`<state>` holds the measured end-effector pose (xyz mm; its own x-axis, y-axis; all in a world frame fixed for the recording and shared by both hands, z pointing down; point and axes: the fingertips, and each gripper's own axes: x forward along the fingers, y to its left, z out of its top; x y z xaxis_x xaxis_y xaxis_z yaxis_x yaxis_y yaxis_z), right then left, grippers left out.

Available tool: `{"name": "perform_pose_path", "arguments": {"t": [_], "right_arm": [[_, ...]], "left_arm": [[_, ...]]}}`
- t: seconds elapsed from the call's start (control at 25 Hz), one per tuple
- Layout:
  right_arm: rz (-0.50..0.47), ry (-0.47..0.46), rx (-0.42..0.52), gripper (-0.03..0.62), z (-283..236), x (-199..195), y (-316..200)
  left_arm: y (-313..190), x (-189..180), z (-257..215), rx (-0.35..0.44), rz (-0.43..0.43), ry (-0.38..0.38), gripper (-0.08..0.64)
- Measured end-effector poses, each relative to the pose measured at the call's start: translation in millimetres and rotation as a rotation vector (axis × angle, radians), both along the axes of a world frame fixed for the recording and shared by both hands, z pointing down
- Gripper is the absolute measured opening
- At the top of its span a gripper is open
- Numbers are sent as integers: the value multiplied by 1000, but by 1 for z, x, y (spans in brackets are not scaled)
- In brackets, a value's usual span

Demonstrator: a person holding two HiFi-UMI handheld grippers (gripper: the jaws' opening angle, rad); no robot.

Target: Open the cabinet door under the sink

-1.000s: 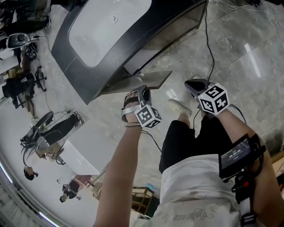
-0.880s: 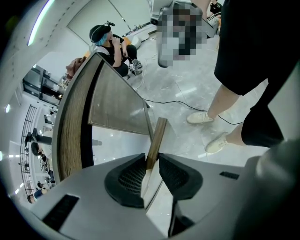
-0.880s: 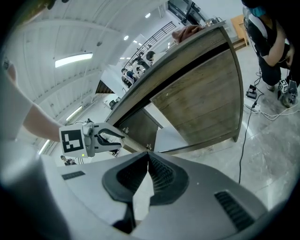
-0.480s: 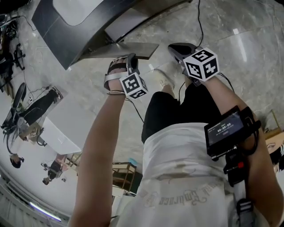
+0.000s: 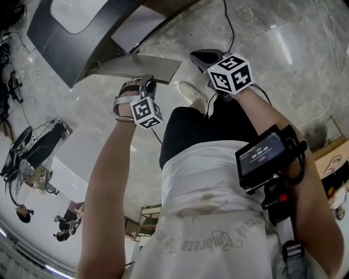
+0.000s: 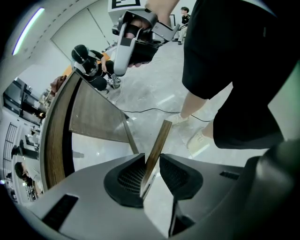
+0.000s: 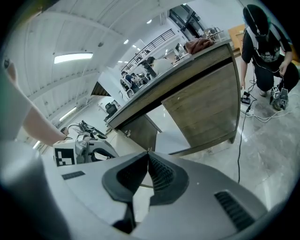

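Head view: looking steeply down on the sink [image 5: 87,13] in its dark counter [image 5: 52,46] at the upper left, and finding the cabinet door [image 5: 139,66] beneath it already swung out from the cabinet front, over the marble floor [image 5: 283,49]. Bearing down on the door's free outer edge with the left gripper [image 5: 146,82], pointing steeply down, most likely because that thin edge is what offers a hold for swinging the panel. Hanging the right gripper [image 5: 203,56] just beyond the door's far corner, apart from it and touching nothing, apparently only waiting out of the swing path. Left gripper view: clamping the door's thin edge between the two ribbed pads, jaws only narrowly apart, the panel running upright between them toward a shoe [image 6: 202,139] on the floor. Judging this hold firm enough for pulling. Right gripper view: pressing the jaws together at the tips with nothing between them, facing the wood-faced cabinet [image 7: 201,110] under the counter's edge. Judging the opening largely done, with only a little swing left at most.
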<state>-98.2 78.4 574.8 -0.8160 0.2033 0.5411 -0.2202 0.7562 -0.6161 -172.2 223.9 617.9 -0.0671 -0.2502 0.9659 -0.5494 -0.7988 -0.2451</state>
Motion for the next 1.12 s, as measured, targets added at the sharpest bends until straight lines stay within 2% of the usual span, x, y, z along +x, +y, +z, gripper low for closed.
{"name": "perform_pose_path", "arguments": {"t": [0.2,0.44,0.8,1.12], "right_arm": [[33,-3,-2,15,1,6,20],[63,-9,-30,15,5,7,18],[10,-6,21,15,-1,2,20],[-2,11,101,15,-37,-2,46]], "left_arm": [[41,15,8,-41,73,35,109],[56,18,18,-91,129,38,120],[64,20,34,-135,238,9,121],[119,-3,24,-181,329,-54,123]]}}
